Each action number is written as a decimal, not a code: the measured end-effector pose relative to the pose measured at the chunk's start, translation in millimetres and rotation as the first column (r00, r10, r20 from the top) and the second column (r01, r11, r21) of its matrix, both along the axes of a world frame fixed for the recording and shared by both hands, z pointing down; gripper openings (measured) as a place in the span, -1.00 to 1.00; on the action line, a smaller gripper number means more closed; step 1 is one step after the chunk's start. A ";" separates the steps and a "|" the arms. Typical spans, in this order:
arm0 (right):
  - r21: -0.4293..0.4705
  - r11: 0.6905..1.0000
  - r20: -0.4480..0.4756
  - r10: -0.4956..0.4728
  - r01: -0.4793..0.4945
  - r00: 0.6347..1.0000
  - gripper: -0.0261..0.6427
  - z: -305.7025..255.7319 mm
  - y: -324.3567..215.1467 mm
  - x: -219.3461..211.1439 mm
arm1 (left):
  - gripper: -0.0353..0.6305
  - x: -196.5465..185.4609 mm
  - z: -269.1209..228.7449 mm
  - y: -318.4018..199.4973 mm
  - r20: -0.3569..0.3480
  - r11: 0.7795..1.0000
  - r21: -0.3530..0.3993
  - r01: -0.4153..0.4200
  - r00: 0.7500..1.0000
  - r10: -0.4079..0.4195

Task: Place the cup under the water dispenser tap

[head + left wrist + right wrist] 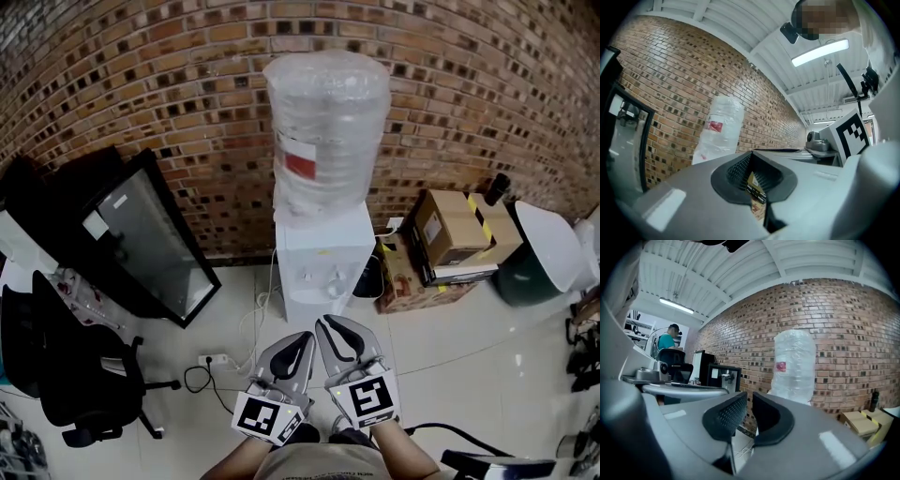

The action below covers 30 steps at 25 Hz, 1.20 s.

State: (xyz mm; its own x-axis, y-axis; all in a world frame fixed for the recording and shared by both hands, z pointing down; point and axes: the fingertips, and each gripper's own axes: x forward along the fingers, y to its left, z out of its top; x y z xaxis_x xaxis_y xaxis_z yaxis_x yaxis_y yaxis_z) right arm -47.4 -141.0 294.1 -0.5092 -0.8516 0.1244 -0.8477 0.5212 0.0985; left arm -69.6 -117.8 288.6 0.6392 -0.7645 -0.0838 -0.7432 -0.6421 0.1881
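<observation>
Nearest the camera, both grippers are held side by side, pointing about level at the dispenser. On the left gripper (300,342) the jaw tips are seen touching in its own view. Only a cardboard box (757,185) beyond shows through the hollow behind them, so nothing is judged to be held. On the right gripper (333,328) the jaws are drawn almost together, with a thin slit left between the pads and nothing in it. No cup is found in any view, so its whereabouts cannot be told; it is judged that it has yet to be fetched.

Just beyond the grippers, a power strip (214,359) with its cable lies on the tiled floor to the left, clear of a straight path. Farther on, the white water dispenser (323,248) stands against the brick wall (187,94), with what look like two small taps (336,278) on its front and a plastic-wrapped bottle (326,131) on top.

For the step to be done well, one gripper's jaws should be opened wide before the cup is approached. The cup should be clamped lightly at mid-wall, since a thin cup is likely to be crushed. It should be carried upright, brought in low before the panel, centred beneath one tap, and released only once its base rests flat. The other gripper is best held aside, so that the dispenser is not bumped
</observation>
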 end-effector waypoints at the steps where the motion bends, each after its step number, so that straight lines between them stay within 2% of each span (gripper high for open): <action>1: 0.004 1.000 0.001 0.001 -0.001 1.000 -0.79 -2.5 4.3 1.0 | -0.93 0.9 -1.4 2.9 0.001 1.000 0.003 -0.001 1.000 0.001; 12: 0.018 1.000 0.009 -0.011 0.010 1.000 -0.80 -8.3 61.9 25.5 | -0.93 22.5 -7.7 51.4 0.023 1.000 0.030 0.008 1.000 -0.008; 21: 0.039 0.999 0.032 -0.030 0.029 0.999 -0.80 -12.1 130.9 56.5 | -0.93 57.7 -8.6 121.3 0.026 0.999 0.037 0.015 1.000 -0.016; 30: 0.037 0.998 0.041 -0.047 0.046 0.998 -0.80 -6.9 210.3 84.4 | -0.93 77.0 -6.8 201.4 0.040 0.997 0.046 0.066 0.997 -0.068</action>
